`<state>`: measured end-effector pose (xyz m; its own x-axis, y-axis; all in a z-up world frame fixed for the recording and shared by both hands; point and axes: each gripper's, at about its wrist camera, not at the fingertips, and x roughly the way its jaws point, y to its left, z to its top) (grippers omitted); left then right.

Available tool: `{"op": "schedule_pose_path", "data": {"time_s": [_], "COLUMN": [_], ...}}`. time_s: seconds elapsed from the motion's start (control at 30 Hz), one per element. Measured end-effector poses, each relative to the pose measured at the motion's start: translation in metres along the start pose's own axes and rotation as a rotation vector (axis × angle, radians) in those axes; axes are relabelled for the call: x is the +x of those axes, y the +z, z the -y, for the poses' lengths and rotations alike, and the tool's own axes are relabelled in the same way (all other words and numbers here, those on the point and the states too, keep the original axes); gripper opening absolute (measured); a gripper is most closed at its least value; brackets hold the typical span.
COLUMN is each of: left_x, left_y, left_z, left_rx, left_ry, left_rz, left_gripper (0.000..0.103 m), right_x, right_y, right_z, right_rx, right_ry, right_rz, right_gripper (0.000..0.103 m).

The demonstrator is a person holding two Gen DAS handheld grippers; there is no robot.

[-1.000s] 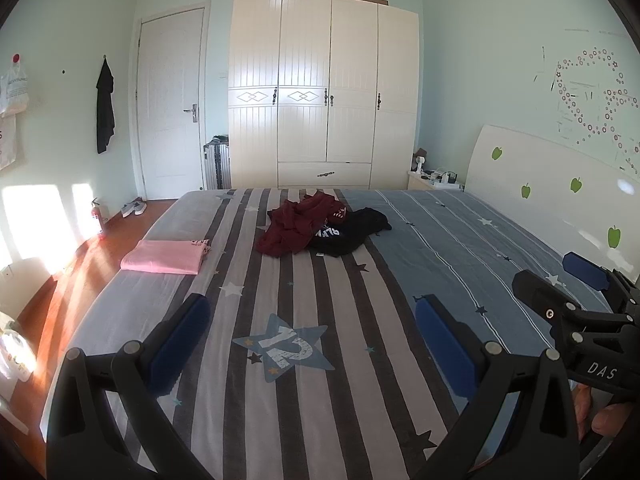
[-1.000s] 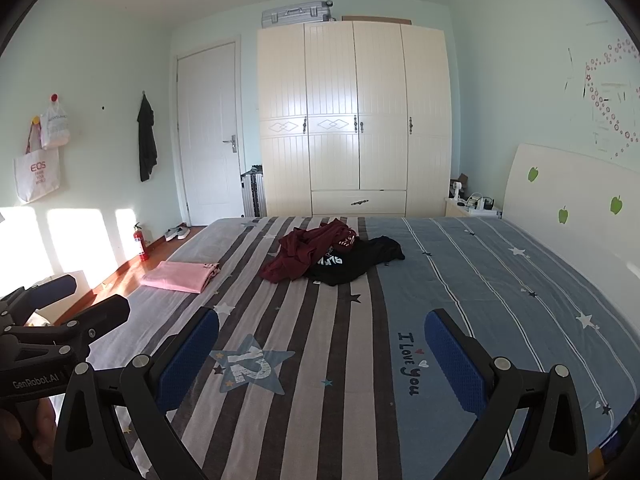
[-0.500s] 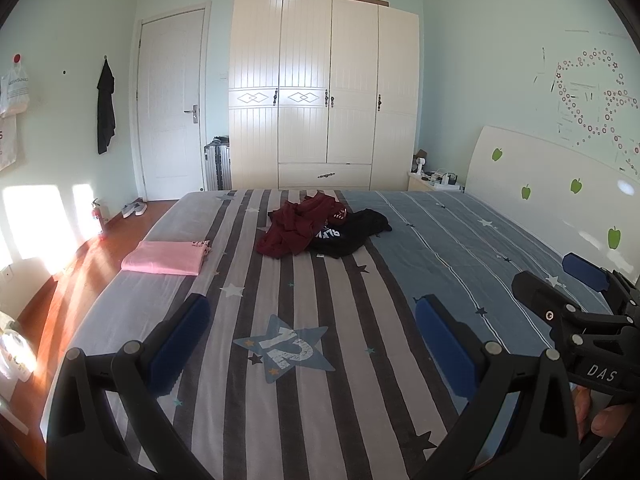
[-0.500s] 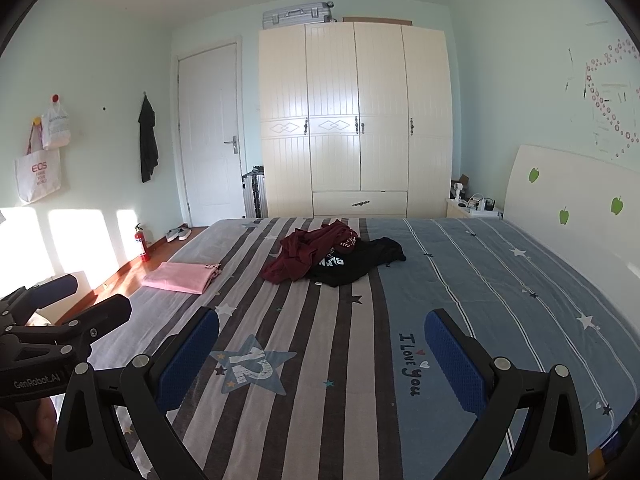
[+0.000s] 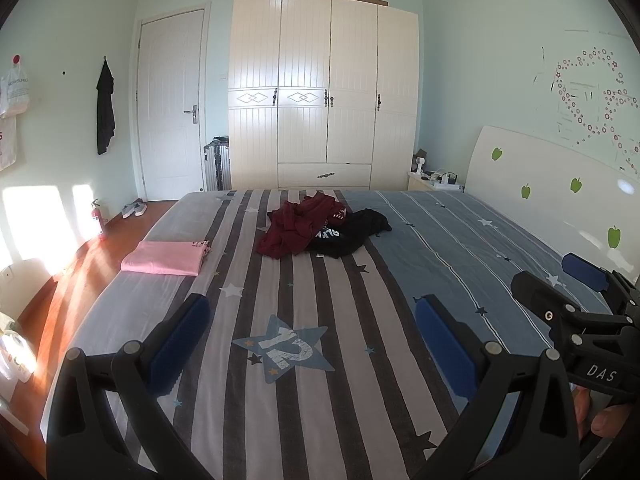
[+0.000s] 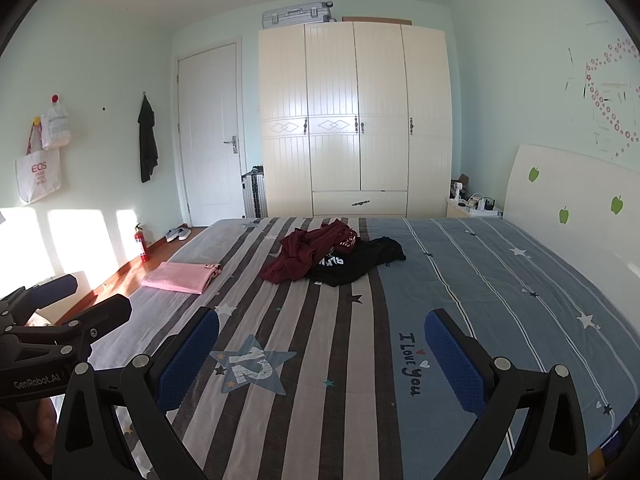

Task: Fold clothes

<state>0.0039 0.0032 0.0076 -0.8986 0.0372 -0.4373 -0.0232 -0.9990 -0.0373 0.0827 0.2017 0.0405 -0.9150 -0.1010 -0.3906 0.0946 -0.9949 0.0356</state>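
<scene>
The maroon garment (image 5: 296, 224) and black garment (image 5: 348, 232) lie crumpled, overlapping, at 12 o'clock on the bed (image 5: 460, 248). A folded pink garment (image 5: 164, 258) sits at 10 o'clock, likely set aside. Left gripper (image 5: 312, 340) and right gripper (image 6: 322, 354): jaws released, empty, ready to reach.

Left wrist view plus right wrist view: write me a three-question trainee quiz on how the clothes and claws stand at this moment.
1. True or false: the folded pink garment lies near the striped bed cover's left edge.
2. Which crumpled garment overlaps the black printed top? A) dark red garment B) a white towel C) blue jeans
3. Fill in: the left claw and right claw are both ____ and hold nothing.

Key: 1 true; 2 A; 3 open.
</scene>
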Motion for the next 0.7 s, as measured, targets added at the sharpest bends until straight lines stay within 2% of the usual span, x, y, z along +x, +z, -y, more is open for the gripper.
{"op": "schedule_pose_path", "data": {"time_s": [0.3,0.43,0.6,0.7], "left_x": [0.004,0.011,0.04,0.075], "left_y": [-0.002,-0.01,-0.033,-0.056], "left_z": [-0.004,-0.007,-0.019,-0.029], "left_rx": [-0.006,-0.009,-0.024,-0.049], "left_ry": [-0.006,-0.033,-0.047,-0.055], "left_rz": [-0.004,-0.012,-0.033,-0.078], "left_gripper": [0.102,0.102,0.102,0.102], "right_x": [0.002,0.009,0.036,0.066], "right_y": [-0.002,-0.007,-0.025,-0.045], "right_z": [0.003,0.004,0.009,0.015], "right_rx": [0.002,0.002,0.007,0.018], "right_ry": [-0.003,-0.004,-0.009,-0.012], "right_rz": [-0.003,-0.013,-0.046,-0.089], "right_gripper": [0.102,0.102,0.102,0.102]}}
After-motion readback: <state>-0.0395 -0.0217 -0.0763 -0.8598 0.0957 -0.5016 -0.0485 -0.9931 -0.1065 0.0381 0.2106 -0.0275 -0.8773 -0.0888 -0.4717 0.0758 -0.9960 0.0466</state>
